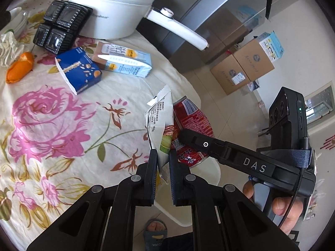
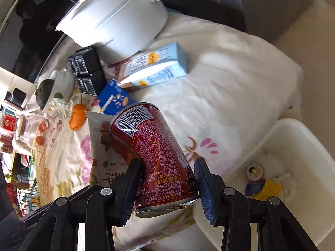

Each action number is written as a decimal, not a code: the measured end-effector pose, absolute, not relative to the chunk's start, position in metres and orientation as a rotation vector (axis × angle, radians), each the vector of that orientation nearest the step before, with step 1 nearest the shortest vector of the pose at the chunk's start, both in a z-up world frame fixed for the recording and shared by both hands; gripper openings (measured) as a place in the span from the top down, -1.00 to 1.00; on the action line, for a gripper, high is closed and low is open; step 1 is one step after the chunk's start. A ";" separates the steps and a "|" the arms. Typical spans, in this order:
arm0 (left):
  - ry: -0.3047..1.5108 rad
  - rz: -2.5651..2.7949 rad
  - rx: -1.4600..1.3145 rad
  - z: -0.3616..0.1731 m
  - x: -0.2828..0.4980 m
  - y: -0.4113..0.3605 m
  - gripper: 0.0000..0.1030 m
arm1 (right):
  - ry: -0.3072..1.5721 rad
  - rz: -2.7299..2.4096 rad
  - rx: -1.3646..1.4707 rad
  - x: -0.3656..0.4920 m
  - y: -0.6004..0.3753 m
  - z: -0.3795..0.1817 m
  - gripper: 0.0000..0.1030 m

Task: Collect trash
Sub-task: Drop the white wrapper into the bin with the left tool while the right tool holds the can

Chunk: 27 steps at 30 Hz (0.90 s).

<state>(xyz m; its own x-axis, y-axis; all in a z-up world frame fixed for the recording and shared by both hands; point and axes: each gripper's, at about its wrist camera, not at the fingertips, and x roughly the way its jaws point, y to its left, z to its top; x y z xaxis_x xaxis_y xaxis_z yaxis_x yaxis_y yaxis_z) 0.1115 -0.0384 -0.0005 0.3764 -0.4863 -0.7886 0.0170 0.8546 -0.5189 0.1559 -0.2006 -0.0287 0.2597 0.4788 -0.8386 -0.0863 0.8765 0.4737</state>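
Over the table's edge, above the white bin [image 2: 293, 146]: left tongs [image 1: 162, 156] pinch a snack wrapper [image 1: 157, 125]; right tongs [image 2: 167, 175] clamp a dented red can [image 2: 155, 146], wrapper and can touching.

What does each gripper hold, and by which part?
Left gripper pinches the snack packet at its lower end. Right gripper clamps the dented red can across its sides.
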 end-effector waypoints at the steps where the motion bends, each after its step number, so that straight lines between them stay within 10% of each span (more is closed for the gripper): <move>1: 1.158 -0.345 -0.460 -0.004 0.112 -0.046 0.78 | 1.264 0.382 0.367 0.154 -0.208 -0.032 0.09; 22: 1.338 -0.468 -0.259 -0.089 0.107 -0.182 0.74 | 1.372 0.175 0.305 0.137 -0.311 -0.074 0.09; 27: 1.383 -0.430 -0.229 -0.104 0.110 -0.183 0.36 | 1.426 0.146 0.279 0.138 -0.318 -0.090 0.09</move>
